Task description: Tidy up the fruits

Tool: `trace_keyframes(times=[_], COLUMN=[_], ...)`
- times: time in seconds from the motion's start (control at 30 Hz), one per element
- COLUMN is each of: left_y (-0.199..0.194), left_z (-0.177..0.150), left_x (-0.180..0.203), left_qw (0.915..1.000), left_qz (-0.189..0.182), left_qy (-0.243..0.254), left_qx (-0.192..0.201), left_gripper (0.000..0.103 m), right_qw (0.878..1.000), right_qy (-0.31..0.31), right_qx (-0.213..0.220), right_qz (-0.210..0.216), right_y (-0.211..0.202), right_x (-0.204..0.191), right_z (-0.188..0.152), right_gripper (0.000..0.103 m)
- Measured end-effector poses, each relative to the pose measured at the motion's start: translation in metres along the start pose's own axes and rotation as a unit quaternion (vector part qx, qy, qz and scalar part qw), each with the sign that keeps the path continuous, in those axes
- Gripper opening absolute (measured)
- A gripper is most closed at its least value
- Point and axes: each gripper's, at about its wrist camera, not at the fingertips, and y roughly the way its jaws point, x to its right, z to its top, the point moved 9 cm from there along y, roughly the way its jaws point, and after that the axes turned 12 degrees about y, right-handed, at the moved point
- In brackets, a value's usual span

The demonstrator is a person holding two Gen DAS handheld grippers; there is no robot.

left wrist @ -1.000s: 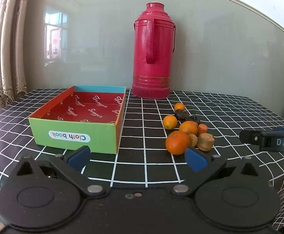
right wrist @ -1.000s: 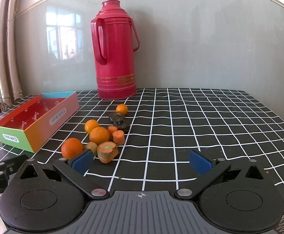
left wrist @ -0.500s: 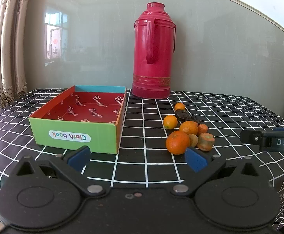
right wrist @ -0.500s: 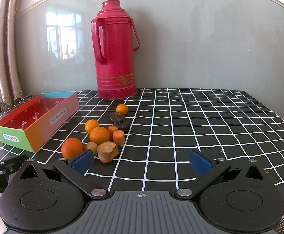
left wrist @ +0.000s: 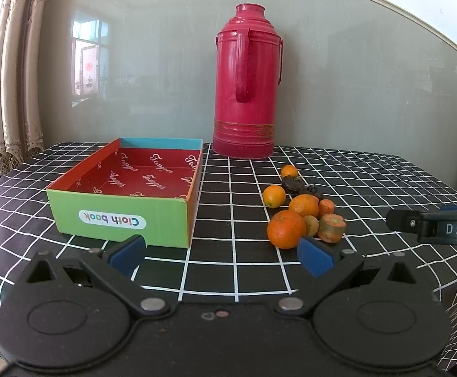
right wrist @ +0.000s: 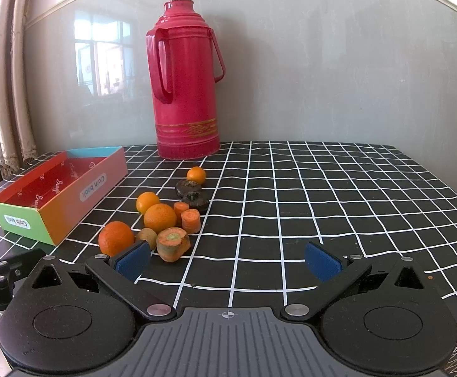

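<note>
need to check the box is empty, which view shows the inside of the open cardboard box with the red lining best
The left wrist view: the open cardboard box with the red lining faces it squarely, so most of the printed floor shows, with nothing in it. The right wrist view catches the box at the left edge, obliquely, showing only a strip of floor.

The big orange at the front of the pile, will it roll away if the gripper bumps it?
Probably yes. The big orange looks round and sits on a flat checked tablecloth, so a nudge could roll it. The small brownish fruit right beside it might stop it that way. Its skin looks firm, so gentle squeezing seems safe.
</note>
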Motion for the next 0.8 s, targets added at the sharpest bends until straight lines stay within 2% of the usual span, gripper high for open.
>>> trace_keyframes(times=[0.8], left_y=[0.003], left_z=[-0.0006], left_x=[0.0009], left_qw=[1.0], left_qz=[-0.004], left_qy=[-0.001], left_qx=[-0.004], left_gripper=[0.097], right_qw=[1.0], right_qy=[0.0], right_qx=[0.001], right_qz=[0.0], right_y=[0.0003], right_x=[0.0008], right_z=[-0.0003], right_gripper=[0.103])
